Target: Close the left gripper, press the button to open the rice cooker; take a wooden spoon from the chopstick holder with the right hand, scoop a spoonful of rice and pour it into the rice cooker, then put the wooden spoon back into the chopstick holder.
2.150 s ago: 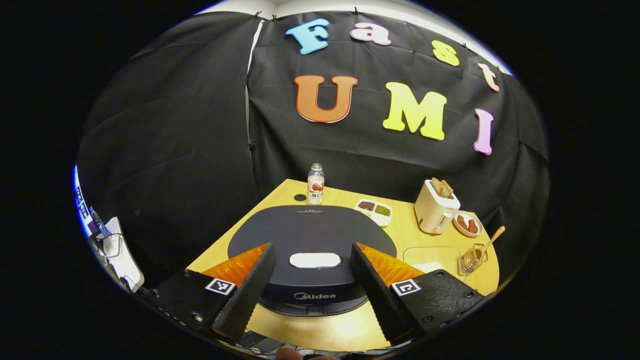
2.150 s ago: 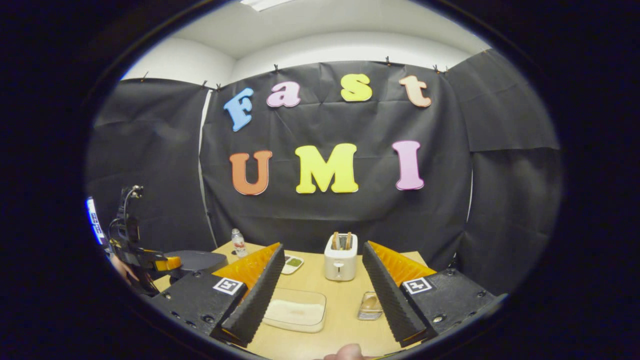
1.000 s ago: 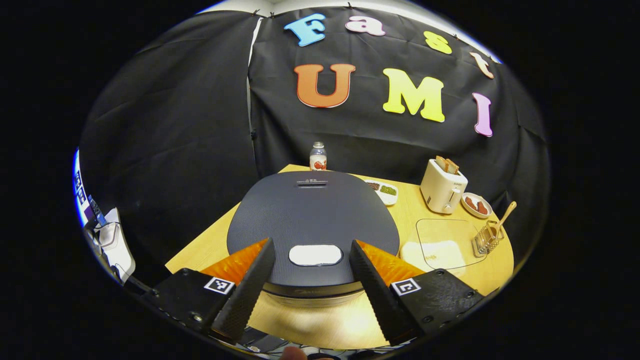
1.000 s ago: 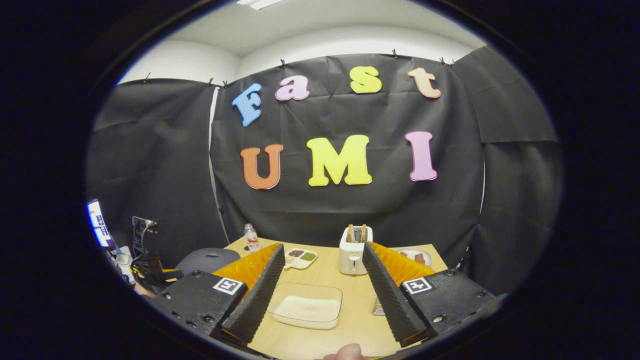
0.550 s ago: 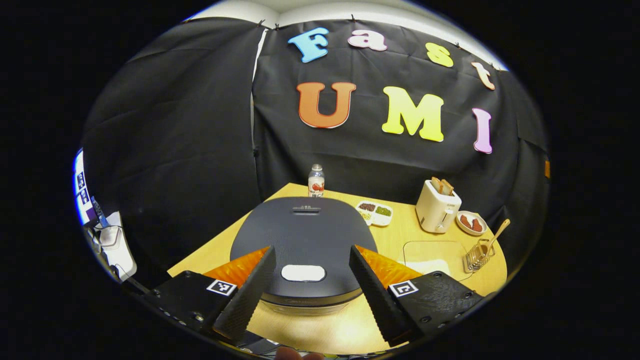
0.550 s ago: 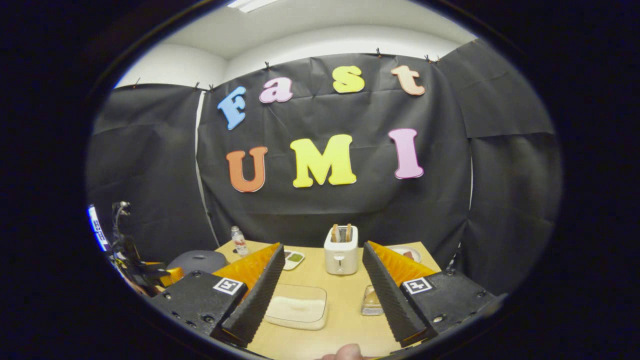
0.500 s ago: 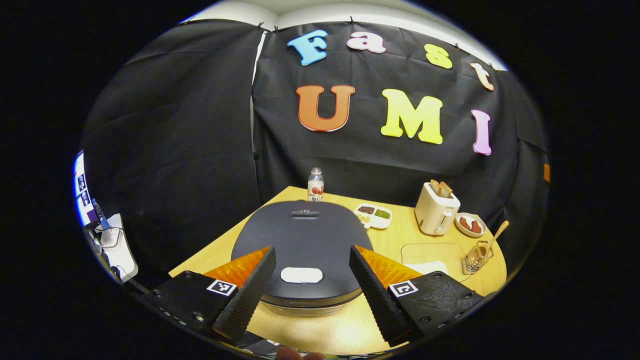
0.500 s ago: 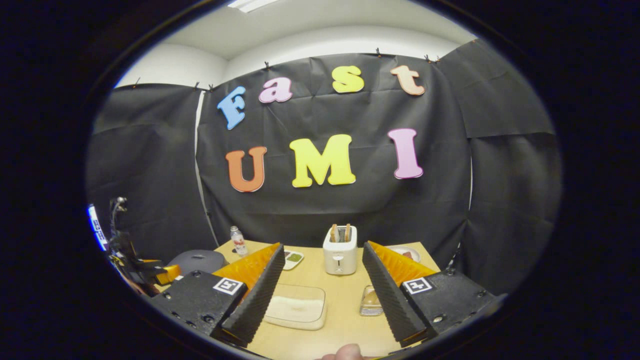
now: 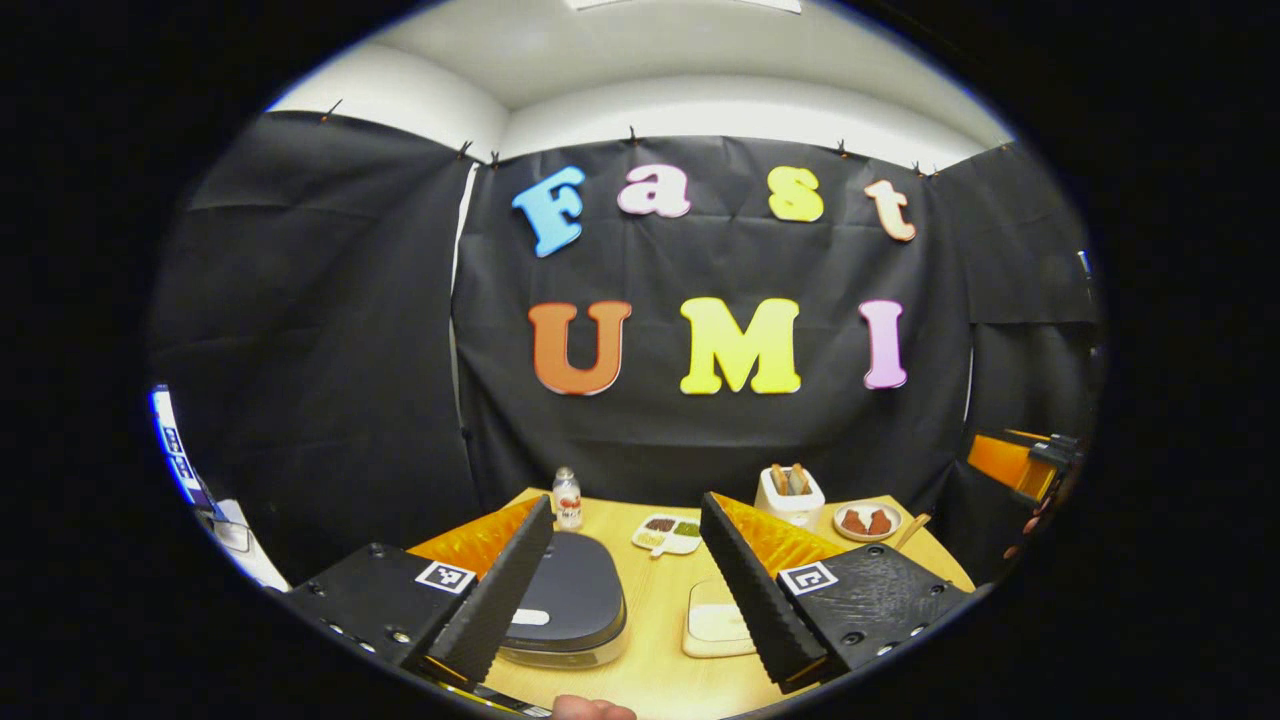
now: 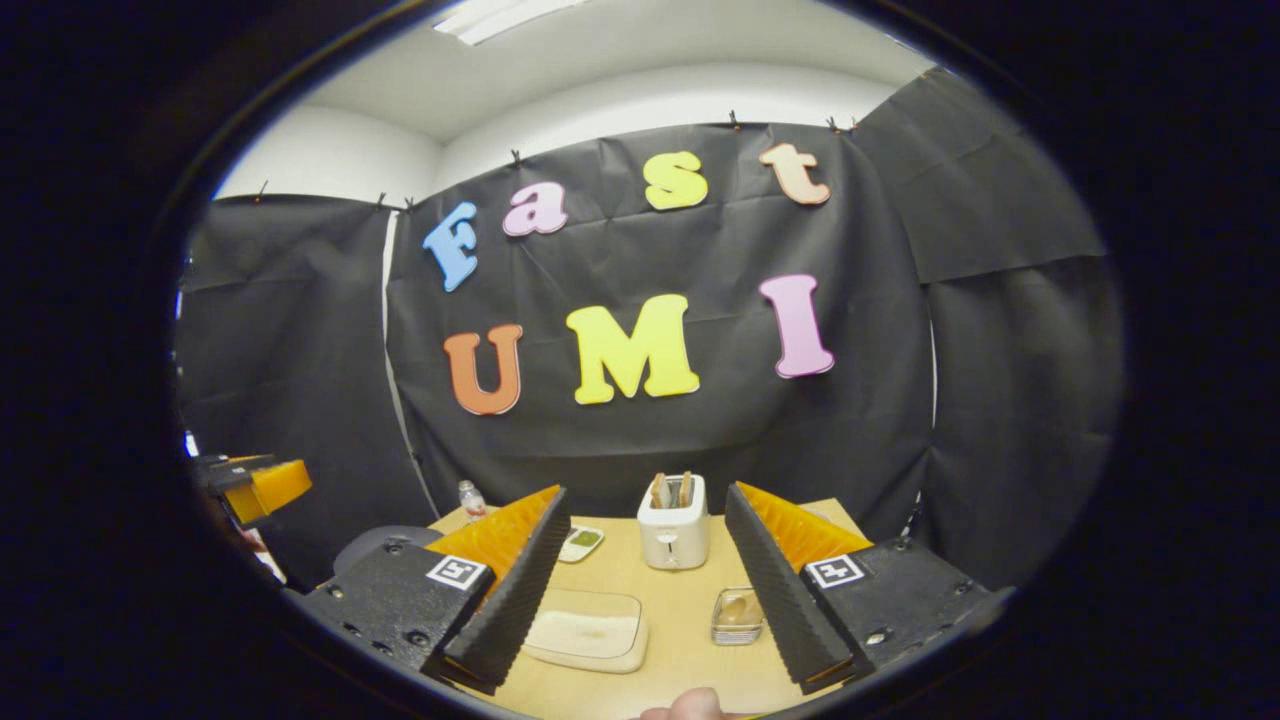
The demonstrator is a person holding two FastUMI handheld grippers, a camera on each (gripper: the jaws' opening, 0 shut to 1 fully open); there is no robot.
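The dark rice cooker (image 9: 570, 595) sits on the wooden table with its lid down and its pale button (image 9: 527, 617) at the front. My left gripper (image 9: 625, 510) is open, high above and behind the cooker, holding nothing. A clear box of rice (image 10: 585, 628) lies in the middle of the table. To its right stands the wire chopstick holder (image 10: 738, 615) with the wooden spoon in it; the spoon's handle (image 9: 912, 530) sticks up. My right gripper (image 10: 647, 495) is open and empty, above the table's near edge. The cooker (image 10: 365, 545) is at the left there.
At the back of the table (image 9: 660, 660) stand a white toaster (image 10: 673, 530), a small bottle (image 9: 567, 497), a divided dish (image 9: 668, 533) and a plate (image 9: 865, 522) of red pieces. Black cloth walls the booth. A thumb (image 10: 680, 712) shows at the bottom edge.
My left gripper has pulled up and back from the cooker, which now looks small and far. The lid has stayed down. The right gripper has barely shifted.
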